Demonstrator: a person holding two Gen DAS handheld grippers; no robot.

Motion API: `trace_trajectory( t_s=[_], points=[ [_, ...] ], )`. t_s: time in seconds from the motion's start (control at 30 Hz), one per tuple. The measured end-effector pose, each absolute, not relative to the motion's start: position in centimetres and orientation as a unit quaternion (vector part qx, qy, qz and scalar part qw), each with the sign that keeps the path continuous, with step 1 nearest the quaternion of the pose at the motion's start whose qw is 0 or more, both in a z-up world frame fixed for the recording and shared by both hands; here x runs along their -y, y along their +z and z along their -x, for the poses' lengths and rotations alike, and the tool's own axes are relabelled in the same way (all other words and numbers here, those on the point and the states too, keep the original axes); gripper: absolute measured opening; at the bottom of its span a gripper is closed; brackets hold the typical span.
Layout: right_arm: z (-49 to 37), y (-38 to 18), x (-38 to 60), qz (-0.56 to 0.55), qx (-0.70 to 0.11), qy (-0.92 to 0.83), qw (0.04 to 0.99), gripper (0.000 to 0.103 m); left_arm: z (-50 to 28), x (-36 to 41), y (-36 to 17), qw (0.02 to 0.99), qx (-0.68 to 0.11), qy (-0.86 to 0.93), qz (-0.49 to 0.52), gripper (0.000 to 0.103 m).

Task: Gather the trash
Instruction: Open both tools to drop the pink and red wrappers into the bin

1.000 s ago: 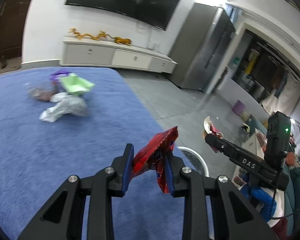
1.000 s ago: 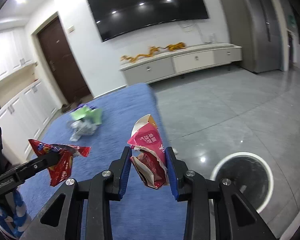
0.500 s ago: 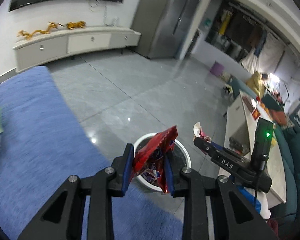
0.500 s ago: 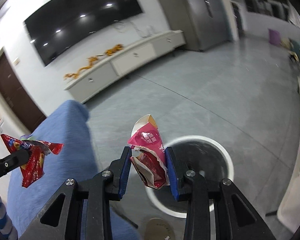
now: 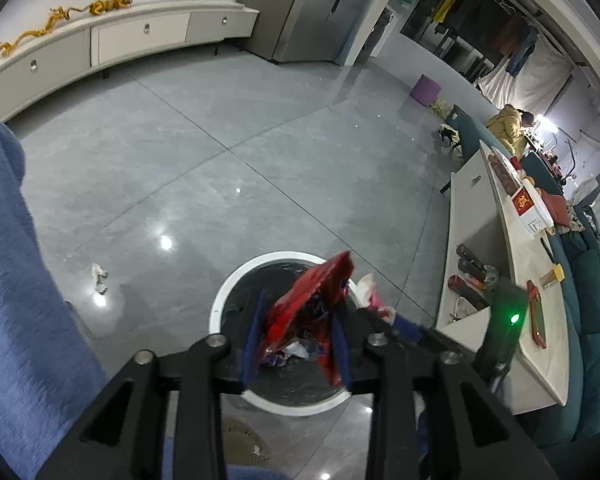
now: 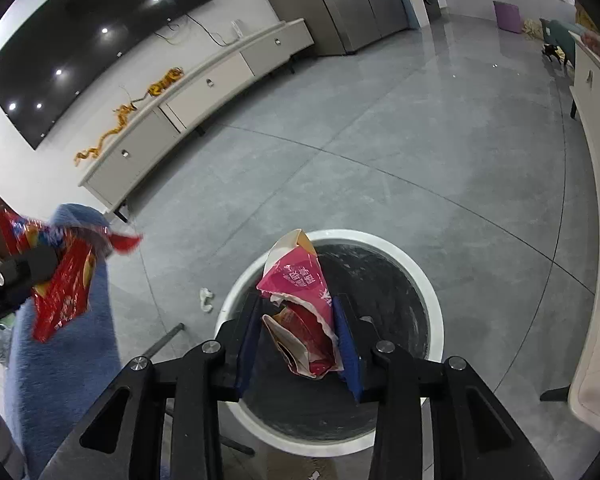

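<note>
My left gripper (image 5: 298,340) is shut on a red snack wrapper (image 5: 312,304) and holds it above a round white-rimmed trash bin (image 5: 236,284) on the floor. My right gripper (image 6: 296,340) is shut on a pink and white wrapper (image 6: 300,280) and holds it over the same bin (image 6: 432,300). The right gripper and its pink wrapper (image 5: 370,294) show just right of the red one in the left wrist view. The left gripper with the red wrapper (image 6: 64,280) shows at the left of the right wrist view. Some trash lies inside the bin.
A blue cloth-covered table (image 5: 16,280) is at the left. A small crumpled white scrap (image 5: 99,278) lies on the grey tiled floor. A long white low table (image 5: 512,280) with items and a teal sofa (image 5: 588,320) stand at the right. A white TV cabinet (image 6: 204,80) lines the far wall.
Both grippers swung from the blue table to over the floor and down toward the trash bin, each still holding its wrapper. The bin is now directly beneath them.
</note>
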State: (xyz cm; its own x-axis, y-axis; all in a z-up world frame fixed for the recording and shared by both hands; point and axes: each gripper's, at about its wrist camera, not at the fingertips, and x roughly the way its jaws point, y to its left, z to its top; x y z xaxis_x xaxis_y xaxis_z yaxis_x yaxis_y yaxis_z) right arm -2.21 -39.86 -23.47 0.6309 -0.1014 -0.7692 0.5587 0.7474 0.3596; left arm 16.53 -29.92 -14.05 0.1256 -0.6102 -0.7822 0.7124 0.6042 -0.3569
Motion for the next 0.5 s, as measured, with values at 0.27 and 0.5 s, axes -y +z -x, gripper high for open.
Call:
trace_trajectory(
  t_s=[0.27,0.5],
  points=[
    [2.3,-25.0,40.8,-0.302,-0.398,-0.212,0.84,0.046,-17.2,32.3,-15.3,0.731,-0.514,-0.447,-0.037,0.054],
    [2.9,-24.1,40.8,-0.3,-0.394,-0.219,0.841,0.047,-16.2,31.4,-14.5,0.745,-0.5,-0.441,-0.039,0.054]
  ],
)
